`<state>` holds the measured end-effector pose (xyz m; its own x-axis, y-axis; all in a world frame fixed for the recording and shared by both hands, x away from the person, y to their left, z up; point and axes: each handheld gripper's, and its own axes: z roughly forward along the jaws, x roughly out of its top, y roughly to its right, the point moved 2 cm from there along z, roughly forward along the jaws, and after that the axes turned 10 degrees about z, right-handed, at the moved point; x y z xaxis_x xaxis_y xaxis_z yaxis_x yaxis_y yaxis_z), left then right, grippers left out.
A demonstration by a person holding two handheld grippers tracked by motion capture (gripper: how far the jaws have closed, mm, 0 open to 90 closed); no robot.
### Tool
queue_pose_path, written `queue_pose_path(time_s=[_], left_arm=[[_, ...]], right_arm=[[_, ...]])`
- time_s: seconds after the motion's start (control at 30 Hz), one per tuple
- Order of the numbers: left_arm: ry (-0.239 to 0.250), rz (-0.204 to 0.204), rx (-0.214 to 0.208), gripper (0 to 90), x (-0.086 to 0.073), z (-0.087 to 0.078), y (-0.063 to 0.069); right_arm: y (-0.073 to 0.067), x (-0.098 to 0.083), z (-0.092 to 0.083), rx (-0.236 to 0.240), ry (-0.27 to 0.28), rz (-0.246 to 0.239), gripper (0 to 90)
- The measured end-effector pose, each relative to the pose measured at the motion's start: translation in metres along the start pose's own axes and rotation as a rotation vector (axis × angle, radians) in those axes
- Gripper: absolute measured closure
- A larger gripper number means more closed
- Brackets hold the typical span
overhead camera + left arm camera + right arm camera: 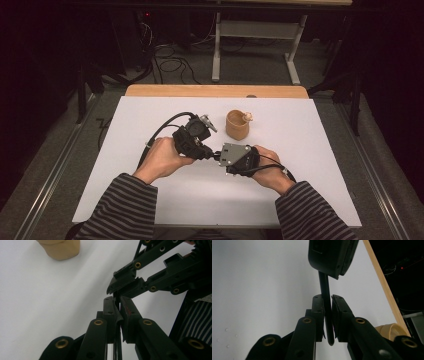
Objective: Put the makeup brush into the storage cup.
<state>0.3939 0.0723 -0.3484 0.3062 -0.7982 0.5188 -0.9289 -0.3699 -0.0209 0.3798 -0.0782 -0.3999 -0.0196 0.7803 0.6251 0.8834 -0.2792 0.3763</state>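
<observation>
At a white table, I hold a gripper in each hand, their tips meeting near the table's middle. My right gripper has its jaws pressed onto a thin black rod that stands upright between them; the rod runs up into the closed tips of my left gripper, seen just above in the right gripper view. My left gripper likewise pinches a thin dark strip, with my right gripper's tips touching just ahead. Behind the grippers, toward the far edge of the table, a tan wooden cup stands upright, apart from both tools, with a small pale object at its rim that I cannot make out.
</observation>
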Motion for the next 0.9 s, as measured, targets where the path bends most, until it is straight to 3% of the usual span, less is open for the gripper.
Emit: queue_pose_path(time_s=[0.33,0.47,0.53,0.6,0.9], left_arm=[[0.006,0.021,0.019,82.4,0.002,0.0,0.001],[0.04,0.015,0.027,81.9,0.003,-0.002,0.0],[0.06,0.003,0.029,79.4,0.003,-0.005,-0.002],[0.067,-0.003,0.034,76.6,0.002,-0.007,-0.003],[0.095,-0.005,0.057,66.4,0.0,-0.012,-0.005]], right_arm=[[-0.004,0.0,0.002,0.0,-0.008,-0.005,85.7],[-0.002,-0.001,0.001,0.008,-0.007,0.0,85.7],[-0.004,-0.002,0.001,0.013,-0.011,0.037,85.8],[-0.004,-0.003,0.002,0.019,-0.02,0.025,85.7],[-0.003,-0.004,0.003,0.025,-0.035,0.053,85.7]])
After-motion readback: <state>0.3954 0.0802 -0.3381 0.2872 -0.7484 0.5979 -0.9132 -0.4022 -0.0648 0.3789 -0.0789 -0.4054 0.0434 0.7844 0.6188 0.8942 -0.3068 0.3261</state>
